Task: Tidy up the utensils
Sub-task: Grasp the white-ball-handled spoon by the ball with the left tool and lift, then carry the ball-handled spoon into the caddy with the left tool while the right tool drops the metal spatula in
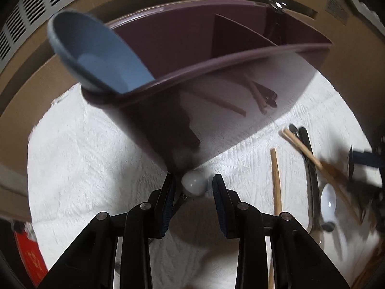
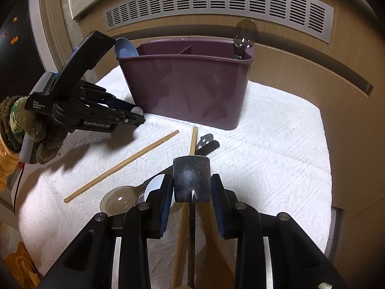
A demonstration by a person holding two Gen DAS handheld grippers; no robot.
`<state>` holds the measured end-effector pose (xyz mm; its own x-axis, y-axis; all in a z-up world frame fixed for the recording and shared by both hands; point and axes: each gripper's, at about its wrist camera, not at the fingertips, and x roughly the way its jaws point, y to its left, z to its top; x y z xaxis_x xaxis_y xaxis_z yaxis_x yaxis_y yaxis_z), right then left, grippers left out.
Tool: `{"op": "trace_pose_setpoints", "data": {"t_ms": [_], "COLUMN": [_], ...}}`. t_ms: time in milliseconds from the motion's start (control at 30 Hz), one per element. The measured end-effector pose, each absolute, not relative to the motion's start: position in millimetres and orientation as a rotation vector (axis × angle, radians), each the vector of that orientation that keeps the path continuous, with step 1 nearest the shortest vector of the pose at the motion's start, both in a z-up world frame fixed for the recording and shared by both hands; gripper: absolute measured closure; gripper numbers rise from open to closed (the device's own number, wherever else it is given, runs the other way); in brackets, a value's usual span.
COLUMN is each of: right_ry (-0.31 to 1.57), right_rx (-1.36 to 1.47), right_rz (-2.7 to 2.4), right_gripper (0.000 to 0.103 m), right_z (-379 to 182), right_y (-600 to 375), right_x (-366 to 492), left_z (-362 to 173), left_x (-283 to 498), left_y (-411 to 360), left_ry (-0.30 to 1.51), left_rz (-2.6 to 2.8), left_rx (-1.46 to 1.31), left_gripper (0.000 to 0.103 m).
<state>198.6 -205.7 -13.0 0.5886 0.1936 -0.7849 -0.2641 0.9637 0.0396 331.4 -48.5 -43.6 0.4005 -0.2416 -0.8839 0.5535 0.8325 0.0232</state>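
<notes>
**Right Gripper Straddles a Dark Scoop; Caddy Lies Straight Ahead**

The right gripper (image 2: 192,187) stands over a dark flat-ended scoop (image 2: 191,180) whose blade sits between the two pads. The left pad appears to touch the blade edge; at the right pad a narrow gap may remain, so a firm pinch cannot be confirmed. The scoop's handle runs back toward the camera, along the gripper's own line, so the long axis points at the purple utensil caddy (image 2: 185,86) ahead on the white towel (image 2: 276,156).

The caddy is upright and divided. A blue spoon (image 2: 125,48) leans in its left end and a dark spoon (image 2: 244,38) stands in its right end.

The left gripper (image 1: 193,187) is at the caddy's near left corner, jaws partly spread. A pale rounded object (image 1: 193,184) sits between them without visibly filling the gap; what it is cannot be told.

Loose on the towel: wooden chopsticks (image 2: 122,166), a clear spoon (image 2: 119,201) and black utensil handles (image 2: 208,144).

Judgement: the right gripper is the nearer to the scoop, and a lift followed by a forward carry would bring it over the caddy.
</notes>
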Motion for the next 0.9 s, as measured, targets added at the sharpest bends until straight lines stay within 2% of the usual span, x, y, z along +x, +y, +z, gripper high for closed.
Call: {"op": "trace_pose_setpoints", "data": {"t_ms": [67, 233, 533, 700, 800, 900], "right_ry": [0.914, 0.911, 0.811, 0.751, 0.703, 0.601], "right_rx": [-0.07, -0.027, -0.025, -0.042, -0.042, -0.054], "right_rz": [0.275, 0.281, 0.275, 0.268, 0.259, 0.254], "right_gripper": [0.074, 0.074, 0.074, 0.074, 0.074, 0.074], "right_z": [-14.1, -8.2, 28.3, 53.3, 74.0, 120.9], "right_y": [-205.4, -206.7, -201.8, -197.6, -198.4, -198.4], "right_x": [201.1, 202.2, 186.5, 176.4, 177.8, 187.9], "left_z": [-45.0, -34.1, 51.8, 86.4, 125.4, 179.4], "left_x": [328.7, 281.2, 208.3, 199.4, 206.9, 215.7], "left_y": [-53.5, -50.6, 1.0, 14.8, 16.6, 16.7], "left_ry": [1.025, 0.949, 0.661, 0.563, 0.496, 0.401], "left_rz": [-0.484, -0.469, -0.4, -0.381, -0.395, -0.428], "left_rx": [0.315, 0.247, 0.004, -0.046, -0.075, -0.096], "left_gripper": [0.079, 0.08, 0.081, 0.081, 0.081, 0.081]}}
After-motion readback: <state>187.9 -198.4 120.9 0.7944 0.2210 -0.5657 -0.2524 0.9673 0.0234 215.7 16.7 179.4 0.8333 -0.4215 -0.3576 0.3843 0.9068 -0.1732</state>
